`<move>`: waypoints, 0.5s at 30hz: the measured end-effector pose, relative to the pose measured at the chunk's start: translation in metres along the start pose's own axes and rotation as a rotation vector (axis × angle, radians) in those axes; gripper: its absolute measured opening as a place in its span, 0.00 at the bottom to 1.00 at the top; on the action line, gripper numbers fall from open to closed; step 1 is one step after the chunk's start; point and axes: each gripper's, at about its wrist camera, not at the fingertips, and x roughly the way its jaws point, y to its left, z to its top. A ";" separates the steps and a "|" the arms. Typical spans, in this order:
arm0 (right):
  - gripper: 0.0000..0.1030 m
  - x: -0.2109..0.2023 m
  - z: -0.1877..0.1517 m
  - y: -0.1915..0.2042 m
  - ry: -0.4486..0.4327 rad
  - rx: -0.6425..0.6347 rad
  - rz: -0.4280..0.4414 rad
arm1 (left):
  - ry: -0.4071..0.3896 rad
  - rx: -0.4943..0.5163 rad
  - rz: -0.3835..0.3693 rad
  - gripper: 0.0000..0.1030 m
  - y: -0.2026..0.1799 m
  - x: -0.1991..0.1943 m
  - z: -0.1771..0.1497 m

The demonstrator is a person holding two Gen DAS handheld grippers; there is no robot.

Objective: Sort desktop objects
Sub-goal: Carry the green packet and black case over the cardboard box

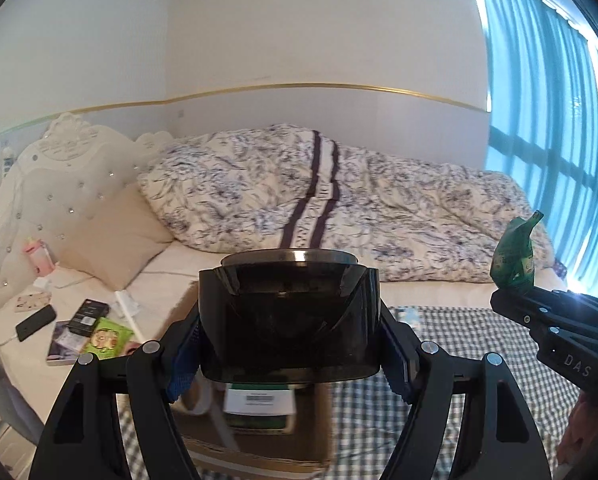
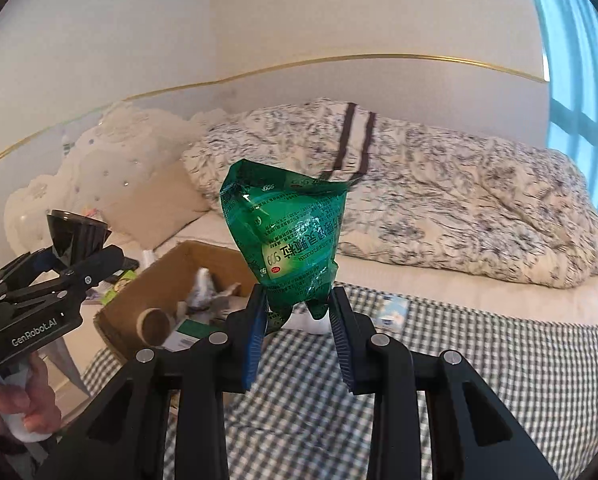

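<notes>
Green foil packet [image 2: 289, 240], printed with white characters, being pinched by its lower end between the blue-padded fingers of the right claw [image 2: 299, 312], standing upright and crumpled above a checked cloth [image 2: 479, 364] spread over the near part of the bed [image 2: 439, 292]. Same packet [image 1: 517, 252] showing at the far right edge of the left wrist view, sticking up out of the right claw [image 1: 515, 292].

Dark, glossy, funnel-shaped cup [image 1: 289, 320] being gripped at its sides by the left claw [image 1: 295, 356], wide mouth up, hanging over an open cardboard box [image 1: 259, 448]. Seen from the right wrist view, cup [image 2: 77, 236] and left claw [image 2: 79, 264] hovering at the left, just beyond the left rim of the box [image 2: 139, 304], with a hand [image 2: 23, 404] wrapping the handle below.

Sitting inside the box: a cardboard roll [image 2: 155, 326], crumpled white paper [image 2: 205, 288] and a green-and-white carton [image 1: 259, 408] with a barcode label. Box resting on the left part of the checked cloth.

Lying farther left on the pale sheet: a black phone [image 1: 35, 322], a small black box [image 1: 89, 314] and a bright green packet with a cartoon face [image 1: 107, 336]. Rumpled floral duvet [image 1: 339, 204] heaping across the far side of the bed, beside a beige pillow [image 1: 115, 236] and a tufted cream headboard [image 1: 51, 176]. Blue-curtained window [image 1: 559, 128] glowing at the right.
</notes>
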 end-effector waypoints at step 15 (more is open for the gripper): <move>0.30 0.077 -0.001 0.087 0.110 -0.105 0.140 | 0.074 -0.060 0.111 0.74 0.072 0.022 -0.015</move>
